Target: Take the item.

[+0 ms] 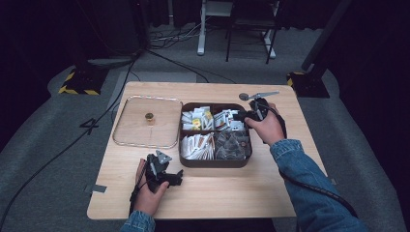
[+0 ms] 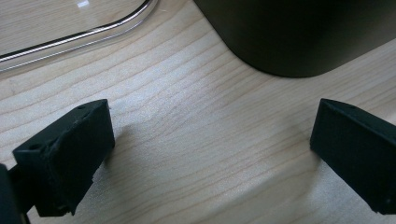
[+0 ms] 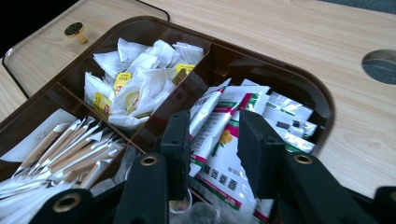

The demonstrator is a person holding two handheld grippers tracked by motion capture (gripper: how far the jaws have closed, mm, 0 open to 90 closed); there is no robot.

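Note:
A dark brown box (image 1: 215,163) with several compartments sits mid-table, holding tea bags and sachets. My right gripper (image 1: 240,116) reaches into its far right compartment from the right. In the right gripper view its jaws (image 3: 214,135) stand a little apart over white, green and pink printed packets (image 3: 224,175), one of which lies in the gap; I see no pad pressing on it. My left gripper (image 1: 176,178) rests low on the table in front of the box's near left corner (image 2: 299,37). Its jaws (image 2: 210,149) are wide open over bare wood.
The clear lid (image 1: 130,130) with a brass knob (image 1: 149,116) lies flat left of the box. White tea bags with yellow tags (image 3: 135,84) fill the neighbouring compartment, and stick sachets (image 3: 70,154) another. A round hole (image 3: 380,65) is in the tabletop beyond the box.

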